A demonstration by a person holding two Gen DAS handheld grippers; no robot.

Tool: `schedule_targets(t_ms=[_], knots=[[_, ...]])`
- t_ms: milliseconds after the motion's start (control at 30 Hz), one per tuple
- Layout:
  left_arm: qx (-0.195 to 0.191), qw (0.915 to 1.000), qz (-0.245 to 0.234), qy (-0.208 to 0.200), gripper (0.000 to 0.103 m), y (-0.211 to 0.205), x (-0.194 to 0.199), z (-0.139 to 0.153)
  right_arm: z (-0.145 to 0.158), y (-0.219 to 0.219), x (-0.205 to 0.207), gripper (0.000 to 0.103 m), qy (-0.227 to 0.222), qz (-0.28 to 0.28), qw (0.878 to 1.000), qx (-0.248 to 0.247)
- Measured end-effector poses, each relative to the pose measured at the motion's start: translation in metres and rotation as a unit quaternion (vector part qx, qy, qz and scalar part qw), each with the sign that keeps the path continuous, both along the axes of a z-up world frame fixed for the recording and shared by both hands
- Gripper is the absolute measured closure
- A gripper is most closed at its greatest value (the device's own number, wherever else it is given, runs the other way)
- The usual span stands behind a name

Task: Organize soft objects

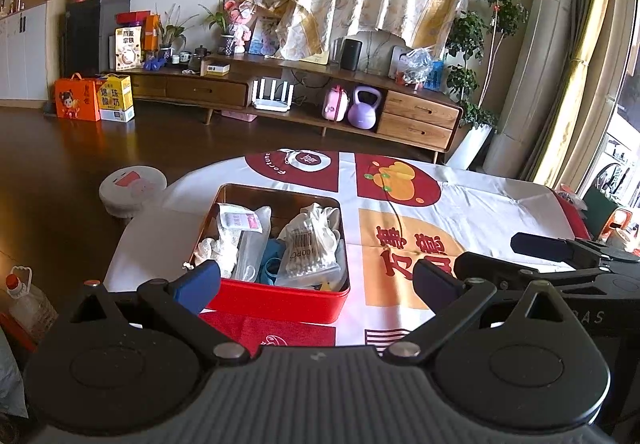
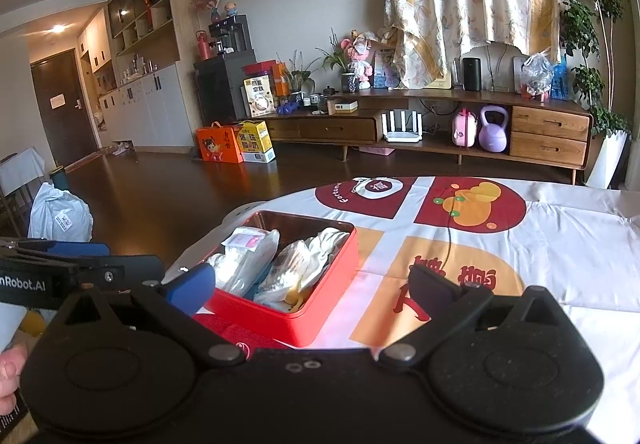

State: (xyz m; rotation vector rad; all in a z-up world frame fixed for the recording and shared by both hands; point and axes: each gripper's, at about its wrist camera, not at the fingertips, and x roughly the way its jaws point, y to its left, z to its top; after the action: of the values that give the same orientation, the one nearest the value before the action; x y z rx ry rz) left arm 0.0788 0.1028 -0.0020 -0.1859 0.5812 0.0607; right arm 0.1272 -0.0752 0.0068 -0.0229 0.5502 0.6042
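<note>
The red tin [image 1: 280,300] near the table's [image 1: 500,204] left edge already holds the cotton-swab bag [image 1: 308,252] and gloves [image 1: 324,216]; nothing soft lies outside. Left gripper [image 1: 316,278] and right gripper [image 2: 310,284] hover spread, empty; task judged near complete

We record a red rectangular metal tin [image 1: 280,300] with a bare metallic inner wall. It holds white cloth gloves [image 1: 320,214], a clear bag of white cotton swabs [image 1: 308,252] with a black barcode, and a blue item [image 1: 272,264]. The bench's white cloth [image 1: 500,204] carries dark red and orange printed panels. Both black claws have blue fingers [image 1: 198,280].
</note>
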Motion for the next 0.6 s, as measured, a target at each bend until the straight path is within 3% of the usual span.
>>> schedule_targets(t_ms=[600], knots=[[0.000, 1.0000, -0.003, -0.005, 0.000, -0.0036, -0.0029, 0.0013, -0.0025, 0.0005, 0.0003, 0.000, -0.002, -0.004, 1.000, -0.003]])
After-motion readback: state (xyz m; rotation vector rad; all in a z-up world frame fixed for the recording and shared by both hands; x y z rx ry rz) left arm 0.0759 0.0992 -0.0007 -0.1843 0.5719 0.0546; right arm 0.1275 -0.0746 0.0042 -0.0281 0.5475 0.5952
